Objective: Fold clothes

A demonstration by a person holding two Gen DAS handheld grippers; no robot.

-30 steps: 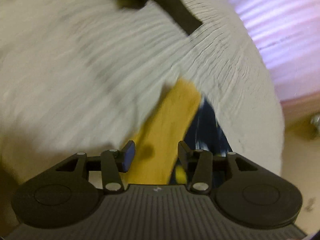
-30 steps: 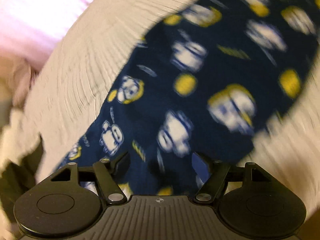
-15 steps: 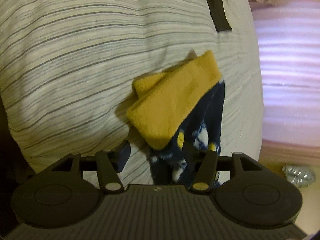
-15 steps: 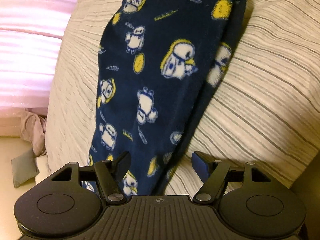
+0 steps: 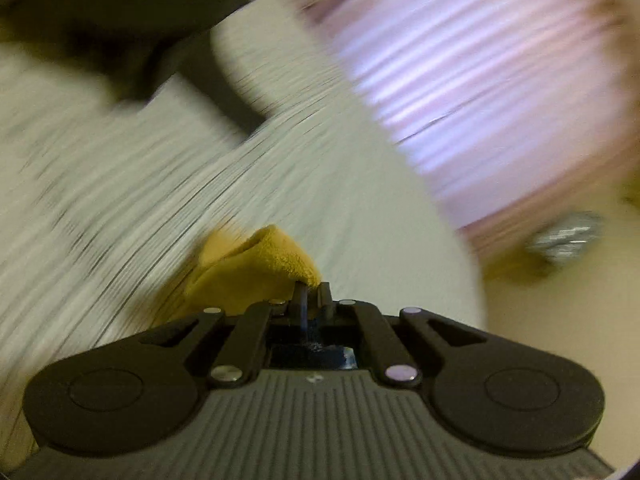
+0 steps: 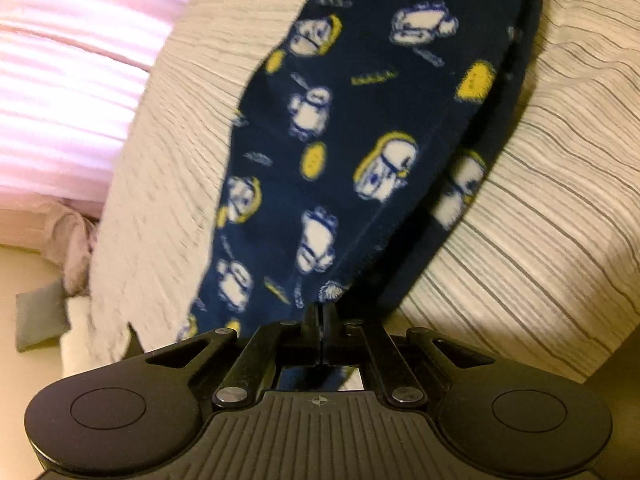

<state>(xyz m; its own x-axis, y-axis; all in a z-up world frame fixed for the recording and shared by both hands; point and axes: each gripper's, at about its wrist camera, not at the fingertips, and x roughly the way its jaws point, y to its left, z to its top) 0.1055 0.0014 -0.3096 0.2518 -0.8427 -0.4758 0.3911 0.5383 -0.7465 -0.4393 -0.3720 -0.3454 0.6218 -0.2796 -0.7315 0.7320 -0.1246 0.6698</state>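
Navy fleece pyjama pants (image 6: 360, 140) with white and yellow cartoon prints lie along the striped bed cover (image 6: 540, 220). My right gripper (image 6: 319, 312) is shut on the near edge of the pants. In the left wrist view my left gripper (image 5: 312, 292) is shut on the mustard-yellow cuff (image 5: 256, 268) of the same pants, which is bunched just ahead of the fingers over the striped cover (image 5: 160, 200). The left view is motion-blurred.
A dark garment (image 5: 132, 40) lies on the bed at the far left. A pink-lit ribbed surface (image 5: 480, 80) stands beyond the bed. A crumpled silver object (image 5: 568, 236) lies on the floor. A pinkish cloth (image 6: 68, 248) and grey pad (image 6: 38, 320) lie beside the bed.
Both grippers have closed from open: the left onto the yellow cuff, the right onto the navy pants' edge. The left gripper is swinging, blurring its view.
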